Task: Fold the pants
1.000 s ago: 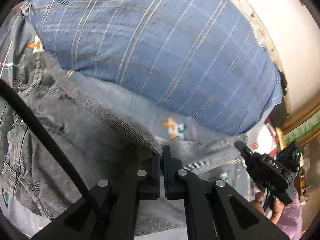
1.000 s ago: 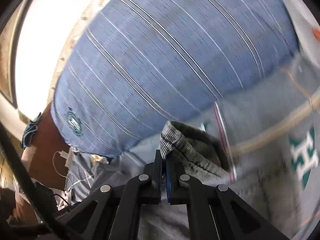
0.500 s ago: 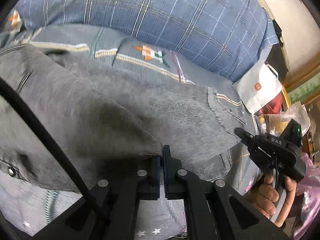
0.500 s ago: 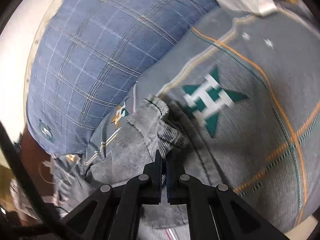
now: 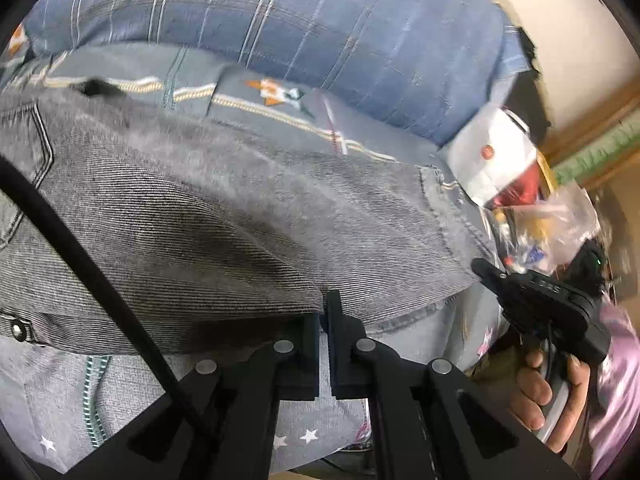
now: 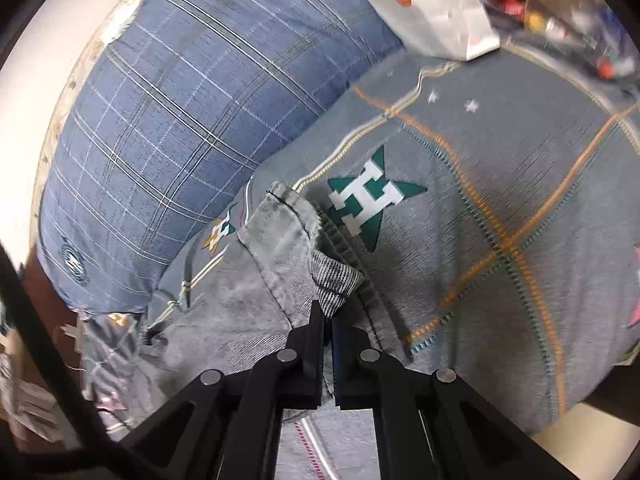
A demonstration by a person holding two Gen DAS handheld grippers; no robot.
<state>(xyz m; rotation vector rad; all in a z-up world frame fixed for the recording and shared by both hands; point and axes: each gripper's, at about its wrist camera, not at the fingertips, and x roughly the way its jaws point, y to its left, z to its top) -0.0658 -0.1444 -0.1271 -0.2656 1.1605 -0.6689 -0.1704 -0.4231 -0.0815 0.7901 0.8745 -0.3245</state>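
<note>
The grey denim pants (image 5: pixel 224 216) lie stretched across a grey patterned bedspread (image 5: pixel 280 108). My left gripper (image 5: pixel 324 312) is shut on the pants' near edge, the cloth pinched between its jaws. My right gripper (image 6: pixel 327 316) is shut on the hem end of a leg (image 6: pixel 280 248), the cuff bunched at its tips. In the left wrist view the right gripper (image 5: pixel 486 270) shows at the pants' right hem corner, with the hand behind it.
A large blue plaid pillow (image 5: pixel 320 32) lies along the back, also in the right wrist view (image 6: pixel 192 100). A white paper bag (image 5: pixel 496 156) and a clear plastic bag of small items (image 5: pixel 548 228) sit at the bed's right end. The bedspread shows in the right wrist view (image 6: pixel 500 184).
Both grippers pulled back from the pillow with the pants, which went from bunched to spread flat over the bedspread. The right gripper moved toward the bed's right end.
</note>
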